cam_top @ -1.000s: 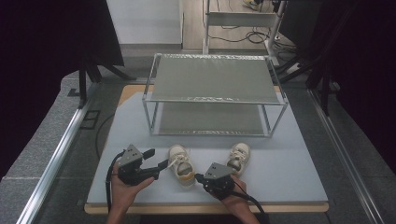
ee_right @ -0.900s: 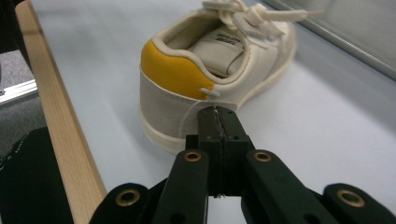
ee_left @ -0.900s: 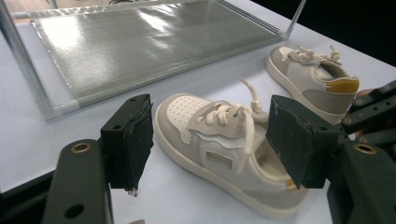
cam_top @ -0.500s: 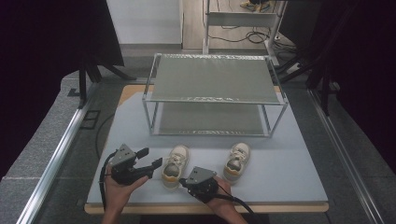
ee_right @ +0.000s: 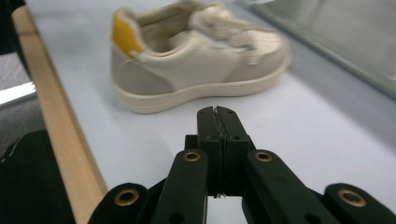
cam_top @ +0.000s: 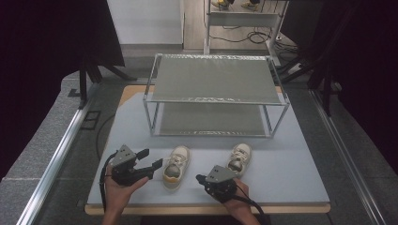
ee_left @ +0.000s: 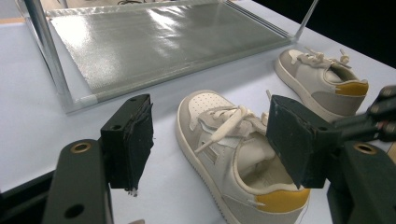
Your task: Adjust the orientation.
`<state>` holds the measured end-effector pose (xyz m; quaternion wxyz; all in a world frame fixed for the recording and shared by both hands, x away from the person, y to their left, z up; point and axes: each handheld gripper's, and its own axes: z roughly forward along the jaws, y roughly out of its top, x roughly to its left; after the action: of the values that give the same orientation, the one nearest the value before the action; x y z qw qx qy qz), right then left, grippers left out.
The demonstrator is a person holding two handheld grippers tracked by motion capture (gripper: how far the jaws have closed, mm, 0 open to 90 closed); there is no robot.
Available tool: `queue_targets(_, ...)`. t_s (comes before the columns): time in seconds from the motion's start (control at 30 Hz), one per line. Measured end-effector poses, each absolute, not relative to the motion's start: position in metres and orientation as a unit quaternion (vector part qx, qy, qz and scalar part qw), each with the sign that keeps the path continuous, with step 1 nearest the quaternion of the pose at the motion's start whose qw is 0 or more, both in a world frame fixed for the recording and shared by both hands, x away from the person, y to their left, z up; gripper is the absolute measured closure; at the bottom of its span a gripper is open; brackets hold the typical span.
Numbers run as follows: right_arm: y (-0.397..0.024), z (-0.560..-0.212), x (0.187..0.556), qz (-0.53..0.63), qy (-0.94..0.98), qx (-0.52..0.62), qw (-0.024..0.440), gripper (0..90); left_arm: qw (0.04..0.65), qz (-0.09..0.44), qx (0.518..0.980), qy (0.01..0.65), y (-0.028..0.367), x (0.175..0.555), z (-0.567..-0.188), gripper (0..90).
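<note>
Two small cream sneakers with yellow heel tabs stand on the grey table top (cam_top: 291,173), toes toward the rack. My left gripper (cam_top: 151,158) is open just left of the left sneaker (cam_top: 176,165). In the left gripper view its jaws (ee_left: 215,140) stand wide with that sneaker (ee_left: 233,154) just beyond them, untouched. The right sneaker (cam_top: 239,157) (ee_left: 322,79) lies farther right. My right gripper (cam_top: 201,178) lies low between the two sneakers near the front edge, pointing left. Its jaws (ee_right: 217,114) are shut on nothing, a short way from the left sneaker's (ee_right: 196,56) side.
A two-shelf metal rack (cam_top: 216,99) stands at the back of the table, both shelves bare; its lower shelf (ee_left: 159,42) is close behind the sneakers. The table's wooden front edge (ee_right: 60,130) runs just beside my right gripper. Cables trail on the floor beyond.
My right gripper swung left to the left sneaker's heel, then drew back to the right. That sneaker has turned, its heel now further left. The left gripper has stayed put.
</note>
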<state>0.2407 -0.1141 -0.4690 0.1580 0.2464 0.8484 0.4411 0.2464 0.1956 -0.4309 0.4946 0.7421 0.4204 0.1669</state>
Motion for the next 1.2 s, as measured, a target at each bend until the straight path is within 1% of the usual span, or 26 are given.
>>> queue_targets(0.1, -0.123, -0.464, 0.241, 0.442, 0.842, 0.259, 0.171, 88.5, 0.495, 0.168, 0.743, 0.418, 0.194, 0.246, -0.430, 32.1)
queue_targets(0.17, -0.128, -0.462, 0.242, 0.423, 0.841, 0.277, 0.195, 88.5, 0.495, 0.167, 0.744, 0.417, 0.193, 0.246, -0.430, 32.1)
queue_targets(0.2, -0.130, -0.462, 0.242, 0.420, 0.839, 0.282, 0.200, 88.5, 0.494, 0.166, 0.745, 0.416, 0.193, 0.246, -0.431, 32.1)
queue_targets(0.27, -0.135, -0.462, 0.245, 0.419, 0.836, 0.293, 0.200, 88.6, 0.492, 0.163, 0.747, 0.417, 0.193, 0.247, -0.432, 32.1)
queue_targets(0.63, -0.147, -0.473, 0.250, 0.370, 0.837, 0.331, 0.232, 88.7, 0.493, 0.162, 0.746, 0.417, 0.193, 0.248, -0.433, 32.1)
queue_targets(0.9, -0.160, -0.476, 0.244, 0.368, 0.835, 0.339, 0.228, 88.8, 0.489, 0.158, 0.750, 0.416, 0.190, 0.249, -0.435, 32.1)
queue_targets(1.2, -0.186, -0.473, 0.237, 0.381, 0.828, 0.356, 0.205, 88.0, 0.486, 0.159, 0.751, 0.418, 0.190, 0.250, -0.437, 32.2)
